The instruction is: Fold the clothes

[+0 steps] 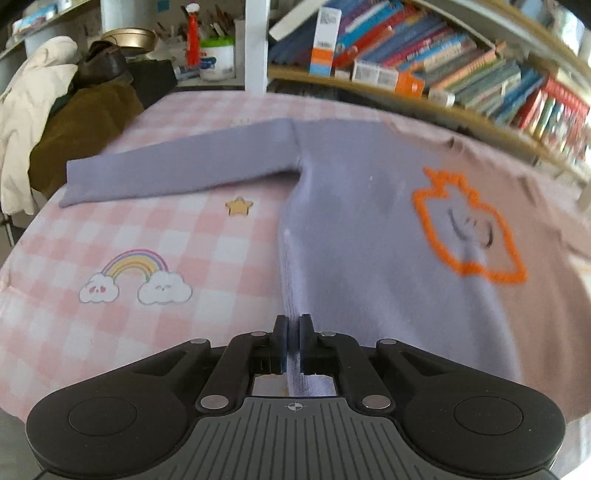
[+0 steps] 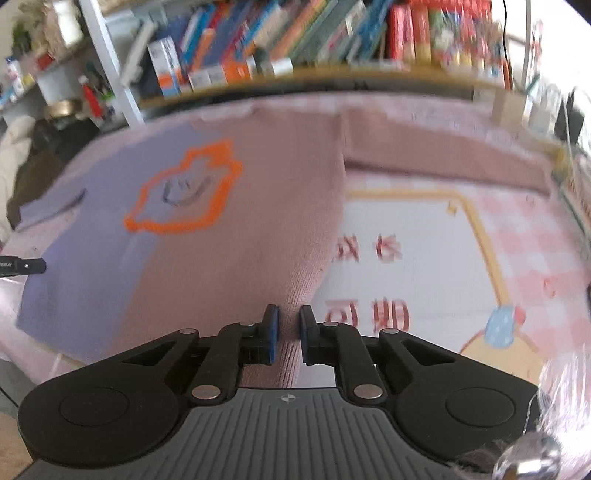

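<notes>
Sweater [image 1: 369, 206] lay spread face up across the pink checked sheet [image 1: 110, 229], lilac on one half and dusty pink on the other, with an orange outline figure [image 1: 467, 229] at its chest. In the left wrist view, one lilac sleeve [image 1: 177, 173] stretched toward the left of the frame. Your left gripper [image 1: 292, 341] was pinched on the lilac hem at bottom centre, the cloth bunched between the blue pads. Your right gripper [image 2: 288, 336] was clamped on the pink edge of the sweater [image 2: 258, 206] at the bottom centre of its view, a ridge of knit running between the jaws. The pink sleeve [image 2: 443, 155] reached toward the upper right. Bookshelves [image 2: 314, 33] ran along the top of both views.
</notes>
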The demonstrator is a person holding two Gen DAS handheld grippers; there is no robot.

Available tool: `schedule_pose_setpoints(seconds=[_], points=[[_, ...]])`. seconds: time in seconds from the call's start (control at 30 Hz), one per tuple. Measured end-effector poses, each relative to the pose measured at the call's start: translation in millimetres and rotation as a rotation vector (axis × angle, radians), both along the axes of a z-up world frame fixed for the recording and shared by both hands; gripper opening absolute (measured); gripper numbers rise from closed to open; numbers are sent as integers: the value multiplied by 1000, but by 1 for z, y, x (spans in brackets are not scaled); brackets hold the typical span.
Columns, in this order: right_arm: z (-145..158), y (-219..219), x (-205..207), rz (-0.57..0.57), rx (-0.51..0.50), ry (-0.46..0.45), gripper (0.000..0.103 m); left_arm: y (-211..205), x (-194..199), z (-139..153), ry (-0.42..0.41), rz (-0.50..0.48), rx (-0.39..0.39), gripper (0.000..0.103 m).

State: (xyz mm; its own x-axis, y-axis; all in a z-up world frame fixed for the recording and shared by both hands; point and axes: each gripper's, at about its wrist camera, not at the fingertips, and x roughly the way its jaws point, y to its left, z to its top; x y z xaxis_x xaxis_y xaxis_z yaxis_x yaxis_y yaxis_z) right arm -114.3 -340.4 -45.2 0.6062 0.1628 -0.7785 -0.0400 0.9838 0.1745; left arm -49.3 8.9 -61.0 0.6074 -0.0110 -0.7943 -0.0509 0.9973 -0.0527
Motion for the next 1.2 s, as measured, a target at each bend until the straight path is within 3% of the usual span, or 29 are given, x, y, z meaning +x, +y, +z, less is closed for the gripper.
schedule_pose_setpoints(seconds=[0.2, 0.33, 0.4, 0.43, 0.47, 0.57, 0.7, 0.8, 1.0, 1.2], points=[[-4, 2, -3, -2, -9, 5, 15, -4, -6, -1, -7, -16, 45, 10], [0, 2, -8, -7, -31, -19, 25, -8, -13, 2, -18, -6, 66, 11], [4, 3, -12, -14, -47, -46, 46, -12, -17, 4, -18, 1, 80, 16], [6, 4, -13, -21, -64, -63, 58, -14, -18, 6, -16, 2, 85, 25], [8, 5, -15, -28, -83, -81, 66, -15, -20, 7, -15, 5, 91, 41], [13, 5, -19, -49, -113, -123, 84, -21, -28, 11, -32, 15, 107, 72], [14, 7, -21, -60, -126, -140, 90, -32, -40, 19, -65, 12, 104, 78], [14, 15, -22, -43, -135, -149, 92, -44, -48, 26, -97, -16, 99, 91], [19, 31, -26, -18, -155, -171, 98, -62, -52, 29, -138, -139, 137, 93], [21, 50, -30, -87, -169, -168, 99, -47, -52, 26, -155, -200, 133, 93]])
